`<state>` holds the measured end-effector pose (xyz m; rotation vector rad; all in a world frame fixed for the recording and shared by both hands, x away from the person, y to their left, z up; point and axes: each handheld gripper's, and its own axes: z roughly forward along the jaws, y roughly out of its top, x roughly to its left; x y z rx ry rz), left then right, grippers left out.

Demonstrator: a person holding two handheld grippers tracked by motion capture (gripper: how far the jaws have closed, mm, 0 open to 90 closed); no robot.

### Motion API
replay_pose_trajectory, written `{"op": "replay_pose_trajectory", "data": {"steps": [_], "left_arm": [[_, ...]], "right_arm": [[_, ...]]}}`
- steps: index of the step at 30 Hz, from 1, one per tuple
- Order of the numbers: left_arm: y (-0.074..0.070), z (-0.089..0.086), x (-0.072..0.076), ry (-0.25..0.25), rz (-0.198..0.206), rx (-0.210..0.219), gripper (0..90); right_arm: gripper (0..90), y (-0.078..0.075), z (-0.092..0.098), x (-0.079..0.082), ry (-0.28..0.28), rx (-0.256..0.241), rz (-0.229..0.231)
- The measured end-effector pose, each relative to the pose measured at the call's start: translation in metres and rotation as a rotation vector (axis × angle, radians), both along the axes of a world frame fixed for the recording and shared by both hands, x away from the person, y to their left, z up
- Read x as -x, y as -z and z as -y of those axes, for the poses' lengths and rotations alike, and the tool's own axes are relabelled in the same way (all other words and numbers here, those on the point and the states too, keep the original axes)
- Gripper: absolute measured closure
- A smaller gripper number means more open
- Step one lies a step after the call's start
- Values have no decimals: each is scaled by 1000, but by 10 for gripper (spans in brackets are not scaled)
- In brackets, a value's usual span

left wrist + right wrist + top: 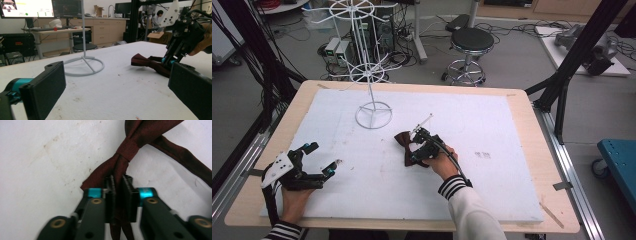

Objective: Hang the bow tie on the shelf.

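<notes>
While the right gripper (417,145) tilts down at mid-desk, jaws clamped on one wing of the dark red bow tie (130,147) lying on the white foam pad (492,175), the left gripper (319,159) rests near the front-left corner, jaws apart; the tie's strap runs out of frame.

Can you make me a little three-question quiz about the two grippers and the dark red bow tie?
1. True or false: the right gripper is shut on the dark red fabric bow tie.
2. The left gripper is: A) open and holding nothing, B) shut on the bow tie, C) touching the white wire display stand.
3. Fill in: the bow tie lies on the white foam board, between the wire stand's ring base and the person's ____ hand.

Key: 1 true; 2 A; 3 right.
</notes>
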<state>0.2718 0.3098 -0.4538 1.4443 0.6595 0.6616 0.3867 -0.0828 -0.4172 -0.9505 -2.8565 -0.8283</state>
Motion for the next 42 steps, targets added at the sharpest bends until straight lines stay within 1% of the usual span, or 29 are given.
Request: {"op": "replay_pose_trajectory", "data": {"steps": [5, 6, 9, 13, 18, 19, 21, 24, 26, 29, 30, 31, 32, 33, 34, 36, 37, 38, 39, 40, 41, 42], "left_arm": [[0, 0, 0, -1, -1, 3, 17], [0, 0, 0, -1, -1, 3, 17], [0, 0, 0, -1, -1, 2, 17], [0, 0, 0, 0, -1, 3, 17], [0, 0, 0, -1, -2, 6, 17], [0, -1, 0, -3, -5, 8, 17], [0, -1, -1, -3, -6, 9, 17], [0, -1, -1, -12, -12, 23, 17], [0, -2, -1, -13, -12, 25, 17], [-3, -2, -1, -16, -8, 19, 17], [-7, -3, -1, -11, -1, 26, 17], [-7, -3, -1, -11, -1, 26, 17], [-9, -2, -1, -10, -1, 28, 17], [-11, -2, -2, -6, -6, 27, 17], [-12, -2, -3, -3, -9, 23, 17], [-15, -1, -4, 5, -23, 13, 17], [-17, -1, -5, 10, -29, 9, 17], [-21, 0, -7, 18, -36, 0, 17], [-21, 0, -7, 18, -36, 0, 17], [-27, 0, -9, 31, -44, -15, 17], [-29, 0, -9, 41, -46, -27, 17], [-32, 1, -10, 47, -46, -30, 17]], "right_arm": [[845, -1, -2, 2, -14, 14, 18], [845, -2, -2, 2, -32, 18, 32], [845, -3, -1, 2, -31, 24, 44], [845, -7, 2, 2, -24, 8, 57], [845, -12, 6, 4, -35, -6, 76], [845, -13, 6, 4, -30, -9, 79], [845, -15, 8, 4, -39, -22, 91], [844, -18, 10, 5, -52, -43, 103], [844, -21, 12, 6, -59, -59, 123], [844, -25, 14, 7, -71, -86, 149], [844, -27, 15, 8, -77, -94, 157], [844, -29, 16, 8, -83, -103, 171], [844, -30, 17, 9, -87, -114, 178], [844, -32, 17, 10, -85, -119, 175], [844, -32, 17, 10, -85, -119, 175], [844, -35, 18, 12, -107, -134, 208], [844, -35, 18, 12, -107, -134, 208], [844, -38, 19, 14, -123, -144, 218], [844, -38, 19, 14, -123, -144, 218], [844, -40, 19, 15, -145, -160, 228], [844, -41, 20, 15, -153, -168, 234], [844, -42, 20, 16, -161, -176, 240]]}}
